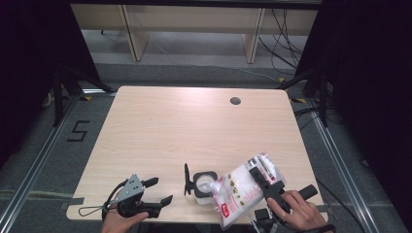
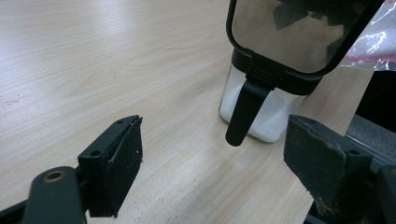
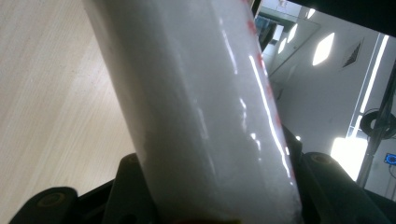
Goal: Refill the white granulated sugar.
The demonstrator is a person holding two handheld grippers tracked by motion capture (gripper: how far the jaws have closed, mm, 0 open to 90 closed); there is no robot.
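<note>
Most of the table [image 1: 160, 131] lay bare beyond the near edge, where the container [image 1: 204, 188] stood. Right gripper [image 1: 262, 180] clamped the bag [image 1: 241, 191], tilted lengthwise down-left over the container's mouth; left gripper [image 1: 154, 190] gaped empty nearby.

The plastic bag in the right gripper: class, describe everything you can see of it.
The plastic bag is a clear, glossy pouch with red print and small brown marks, filled with white grains. The right gripper is shut on it and holds it tilted, its lower end over the open container near the table's front edge. The right gripper view shows its shiny white side between the two black jaws. Whether grains are falling cannot be told.
</note>
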